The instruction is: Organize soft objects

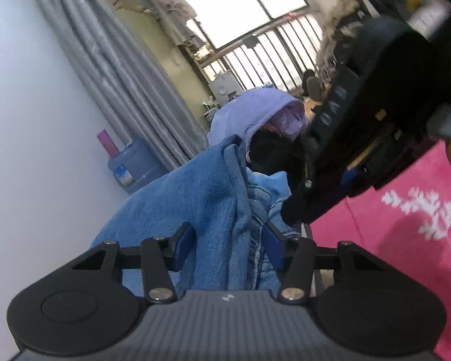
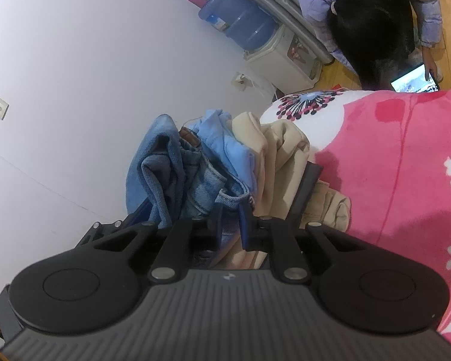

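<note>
Denim and terry, all limp. Left gripper (image 1: 228, 240) is clamped on a bunch of blue towel (image 1: 183, 198) and jeans (image 1: 261, 210). Right gripper (image 2: 230, 221) is closed on the jeans (image 2: 201, 180) hem. The clothes pile, with a light blue top (image 2: 228, 141) and beige garment (image 2: 279, 156), sits at the edge of the pink blanket (image 2: 391, 165). Denim looks heavy and will sag; the towel is grippy. Best hold looks like seams or waistband, not loose folds.
</note>
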Action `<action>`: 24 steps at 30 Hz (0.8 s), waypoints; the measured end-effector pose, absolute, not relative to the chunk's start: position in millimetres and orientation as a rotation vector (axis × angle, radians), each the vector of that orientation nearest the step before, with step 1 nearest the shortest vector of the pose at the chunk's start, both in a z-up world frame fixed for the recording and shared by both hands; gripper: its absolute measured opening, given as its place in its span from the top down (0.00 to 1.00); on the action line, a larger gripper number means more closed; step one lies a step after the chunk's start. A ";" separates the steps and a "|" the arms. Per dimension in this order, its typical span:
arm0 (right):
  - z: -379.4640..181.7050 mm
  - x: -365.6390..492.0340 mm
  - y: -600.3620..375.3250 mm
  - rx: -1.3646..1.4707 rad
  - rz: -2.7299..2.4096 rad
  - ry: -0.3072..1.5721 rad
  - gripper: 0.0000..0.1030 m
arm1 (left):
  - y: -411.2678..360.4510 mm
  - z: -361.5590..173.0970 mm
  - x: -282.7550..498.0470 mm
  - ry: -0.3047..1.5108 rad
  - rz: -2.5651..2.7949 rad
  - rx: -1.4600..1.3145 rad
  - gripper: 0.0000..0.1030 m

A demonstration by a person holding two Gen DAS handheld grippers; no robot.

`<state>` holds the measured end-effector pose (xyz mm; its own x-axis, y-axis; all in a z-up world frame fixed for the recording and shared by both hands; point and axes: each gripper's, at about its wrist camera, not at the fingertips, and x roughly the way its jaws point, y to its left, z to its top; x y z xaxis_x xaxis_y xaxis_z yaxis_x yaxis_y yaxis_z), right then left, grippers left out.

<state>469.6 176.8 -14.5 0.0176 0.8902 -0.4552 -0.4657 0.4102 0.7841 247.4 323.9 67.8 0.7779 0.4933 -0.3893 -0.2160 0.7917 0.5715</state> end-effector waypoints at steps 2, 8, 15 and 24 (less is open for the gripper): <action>-15.7 470.2 176.4 0.487 1.119 1.118 0.90 | 319.5 65.0 247.5 0.568 0.401 0.571 0.47; -15.5 468.1 177.9 0.475 1.108 1.124 0.90 | 318.4 60.8 247.8 0.584 0.384 0.612 0.47; 2.7 453.4 181.6 0.389 1.097 1.029 0.93 | 335.1 80.4 219.1 0.485 0.383 0.510 0.74; 39.3 453.2 197.4 0.374 1.127 0.892 1.00 | 358.7 109.5 176.7 0.341 0.381 0.360 0.78</action>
<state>453.2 197.4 39.3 0.1431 0.8943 -0.4240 -0.6178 0.4154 0.6676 176.7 358.7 109.5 0.8734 0.4163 -0.2528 -0.2976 0.8670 0.3997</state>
